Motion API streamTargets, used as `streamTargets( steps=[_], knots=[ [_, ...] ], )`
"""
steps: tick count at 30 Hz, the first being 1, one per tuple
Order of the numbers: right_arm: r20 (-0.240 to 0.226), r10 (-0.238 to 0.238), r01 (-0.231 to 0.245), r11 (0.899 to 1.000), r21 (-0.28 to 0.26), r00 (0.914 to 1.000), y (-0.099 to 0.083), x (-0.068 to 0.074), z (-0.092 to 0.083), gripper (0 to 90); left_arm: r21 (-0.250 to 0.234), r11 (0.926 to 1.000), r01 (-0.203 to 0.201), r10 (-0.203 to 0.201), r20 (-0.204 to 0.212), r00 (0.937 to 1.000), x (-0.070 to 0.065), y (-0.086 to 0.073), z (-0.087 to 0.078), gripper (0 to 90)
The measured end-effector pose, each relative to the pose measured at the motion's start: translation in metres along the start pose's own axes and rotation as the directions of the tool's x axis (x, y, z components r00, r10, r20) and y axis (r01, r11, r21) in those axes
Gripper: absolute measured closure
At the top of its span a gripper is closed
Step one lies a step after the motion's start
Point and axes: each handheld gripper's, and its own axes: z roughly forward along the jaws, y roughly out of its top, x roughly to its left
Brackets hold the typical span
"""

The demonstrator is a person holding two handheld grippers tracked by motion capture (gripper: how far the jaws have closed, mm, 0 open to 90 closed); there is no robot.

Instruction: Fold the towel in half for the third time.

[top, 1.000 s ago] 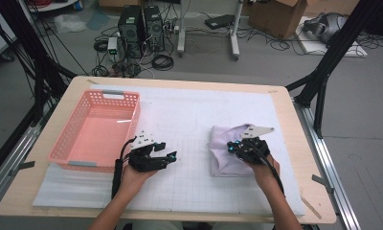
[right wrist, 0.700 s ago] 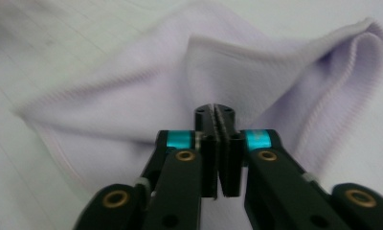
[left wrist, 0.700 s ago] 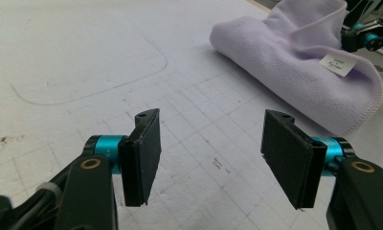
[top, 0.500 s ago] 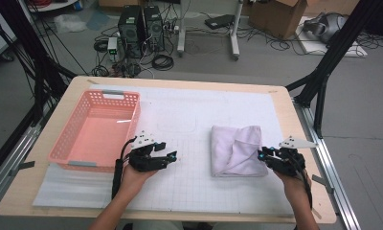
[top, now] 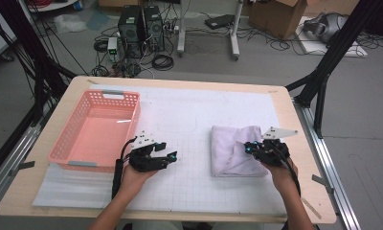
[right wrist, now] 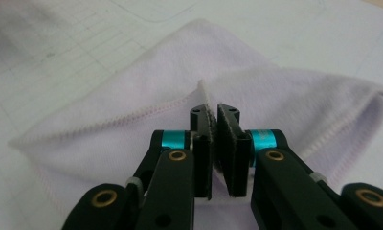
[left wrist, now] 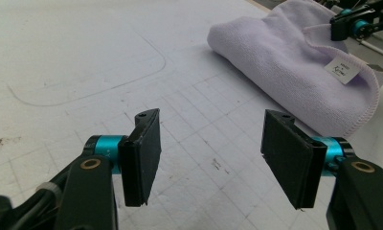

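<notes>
Lab floor with cables, computer towers and cardboard boxes behind; wooden table point(top: 295, 143) covered by a white gridded mat point(top: 189, 120); pink basket point(top: 96, 132) empty at the left of the mat.

Change since a second ago: the right gripper point(top: 251, 147) was on the towel, then pulled off to the towel's right edge with the cloth lying flat and folded half a second back; now it is over that edge again; its jaws have just been closing, and the right gripper view shows them pinched on a hemmed corner of the lilac towel point(top: 232, 151), the hem standing up between the pads point(right wrist: 205, 143). Reading: a fresh grip on the top layer's corner, likely to carry it across for another fold or to lift the towel; fold not yet made.

Right gripper: almost fully closed, only cloth thickness between the pads; the corner is raised slightly, the rest of the towel on the mat at the right half of the table.

Left gripper point(top: 169, 157): jaws well apart, nothing between them, bare mat below; parked just right of the basket's near corner, pointing towards the towel, well apart from it; unchanged over the second.
</notes>
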Motion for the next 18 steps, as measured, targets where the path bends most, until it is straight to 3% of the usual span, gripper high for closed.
streamTargets(
  steps=[4,7,9,13,18],
  knots=[
    [0.015,-0.013,0.013,1.000,0.016,0.9998,-0.024,-0.009,-0.020,81.9,-0.003,1.0000,0.004,-0.004,0.000,1.0000,0.000,0.000,0.000,39.2],
    [0.022,0.006,-0.007,0.999,0.043,0.9997,-0.037,-0.014,-0.029,75.7,-0.003,1.0000,0.001,-0.001,-0.006,1.0000,0.000,0.000,-0.001,39.2],
    [0.047,0.051,-0.052,0.998,0.034,0.9976,-0.050,-0.023,-0.042,64.4,-0.004,1.0000,0.004,-0.004,-0.005,1.0000,0.000,0.000,0.000,39.2],
    [0.093,0.079,-0.075,0.996,-0.046,0.9925,-0.044,-0.027,-0.053,57.2,-0.002,1.0000,-0.002,0.002,-0.005,1.0000,0.000,0.000,0.000,39.2],
    [0.109,0.050,-0.042,0.996,-0.080,0.9927,-0.017,-0.019,-0.038,57.1,-0.003,1.0000,0.000,0.000,-0.003,1.0000,0.000,0.000,0.000,39.3]
  ],
)
